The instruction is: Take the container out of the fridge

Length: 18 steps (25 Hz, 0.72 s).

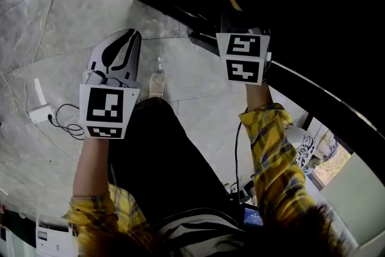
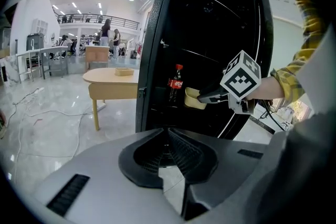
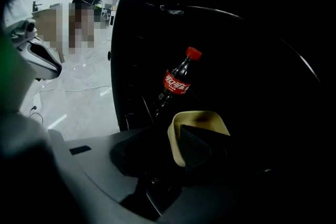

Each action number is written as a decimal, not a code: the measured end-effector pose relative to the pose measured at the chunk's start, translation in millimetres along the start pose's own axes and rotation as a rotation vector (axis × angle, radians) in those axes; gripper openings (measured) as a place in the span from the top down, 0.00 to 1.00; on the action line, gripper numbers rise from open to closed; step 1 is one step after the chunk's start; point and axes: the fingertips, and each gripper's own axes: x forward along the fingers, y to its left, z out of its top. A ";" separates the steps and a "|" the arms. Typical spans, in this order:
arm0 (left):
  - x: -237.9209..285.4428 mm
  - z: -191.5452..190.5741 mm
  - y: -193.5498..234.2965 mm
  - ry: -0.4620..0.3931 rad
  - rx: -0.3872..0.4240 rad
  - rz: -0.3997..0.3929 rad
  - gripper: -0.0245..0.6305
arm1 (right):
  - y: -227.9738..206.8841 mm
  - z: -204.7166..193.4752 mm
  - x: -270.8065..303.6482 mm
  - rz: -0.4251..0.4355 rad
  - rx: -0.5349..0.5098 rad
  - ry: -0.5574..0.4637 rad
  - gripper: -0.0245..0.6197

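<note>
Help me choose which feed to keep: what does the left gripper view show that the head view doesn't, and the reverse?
Only the left gripper view: a wooden table and people standing far behind it. Only the head view: the person's shoe and a white adapter with cables on the floor. Both: the left gripper, jaws together and empty, and the right gripper shut on the yellow container at the black fridge, near a cola bottle.

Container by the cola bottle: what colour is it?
The container is pale yellow; it shows best in the right gripper view.
</note>
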 end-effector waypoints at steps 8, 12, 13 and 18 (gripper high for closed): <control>12.0 0.1 3.0 -0.005 -0.010 0.006 0.92 | -5.7 -10.7 25.4 -0.006 -0.029 0.041 0.78; 14.0 -3.1 4.1 -0.002 -0.016 0.018 0.92 | -11.9 -15.0 33.6 -0.019 -0.041 0.057 0.78; 14.2 -4.1 4.0 -0.002 -0.017 0.021 0.92 | -12.1 -16.0 35.6 -0.018 -0.049 0.061 0.78; 16.1 -7.1 2.4 0.004 -0.013 0.025 0.92 | -9.9 -20.2 42.9 -0.001 -0.089 0.085 0.81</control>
